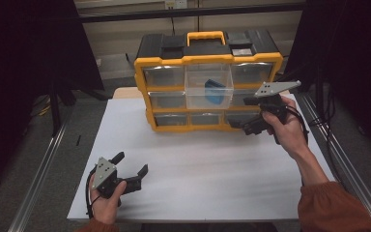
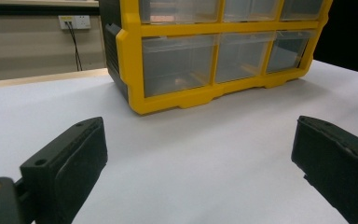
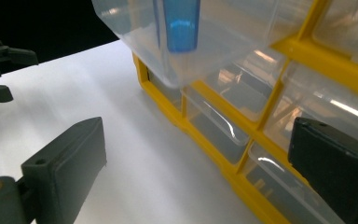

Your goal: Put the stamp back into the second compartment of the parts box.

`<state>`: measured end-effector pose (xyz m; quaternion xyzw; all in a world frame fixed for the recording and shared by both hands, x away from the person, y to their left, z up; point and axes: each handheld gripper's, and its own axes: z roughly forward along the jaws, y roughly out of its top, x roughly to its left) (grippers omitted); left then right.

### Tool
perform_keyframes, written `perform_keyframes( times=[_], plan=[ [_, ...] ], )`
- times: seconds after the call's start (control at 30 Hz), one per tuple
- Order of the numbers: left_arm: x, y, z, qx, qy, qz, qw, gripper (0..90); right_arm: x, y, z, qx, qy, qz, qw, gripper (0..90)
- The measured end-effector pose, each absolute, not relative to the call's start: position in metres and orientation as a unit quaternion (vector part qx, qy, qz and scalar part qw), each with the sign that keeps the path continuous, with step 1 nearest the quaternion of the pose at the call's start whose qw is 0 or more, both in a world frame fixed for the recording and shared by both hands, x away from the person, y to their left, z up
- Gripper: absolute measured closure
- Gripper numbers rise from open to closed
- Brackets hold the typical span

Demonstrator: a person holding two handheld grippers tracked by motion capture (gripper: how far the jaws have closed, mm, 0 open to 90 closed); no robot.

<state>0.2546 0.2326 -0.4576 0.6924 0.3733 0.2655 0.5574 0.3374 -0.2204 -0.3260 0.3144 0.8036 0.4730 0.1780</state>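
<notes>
Blue piece in the pulled-out drawer

We are holding both grippers' fingers apart: the small blue plastic piece [image 1: 215,90] is already lying in the clear plastic drawer [image 1: 208,94] of the yellow-framed organiser [image 1: 207,60]; we judge that closing remains, with our right gripper [image 1: 251,126] nearest and left gripper [image 1: 131,166] resting on the white desk [image 1: 212,169].

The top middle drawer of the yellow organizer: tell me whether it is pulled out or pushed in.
Pulled out. The clear drawer juts forward of the yellow organizer frame, past its neighbours, with a blue object inside.
</notes>
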Motion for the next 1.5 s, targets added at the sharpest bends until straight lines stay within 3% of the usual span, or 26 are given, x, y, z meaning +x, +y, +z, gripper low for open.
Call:
perform_keyframes(
  times=[0.83, 1.5],
  plan=[
    [0.255, 0.232, -0.458, 0.690, 0.379, 0.262, 0.558, 4.3, 0.312, -0.226, -0.410, 0.371, 0.741, 0.525, 0.193, 2.7],
    [0.254, 0.232, -0.457, 0.687, 0.378, 0.258, 0.565, 4.3, 0.281, -0.242, -0.454, 0.425, 0.683, 0.531, 0.267, 1.7]
  ],
)
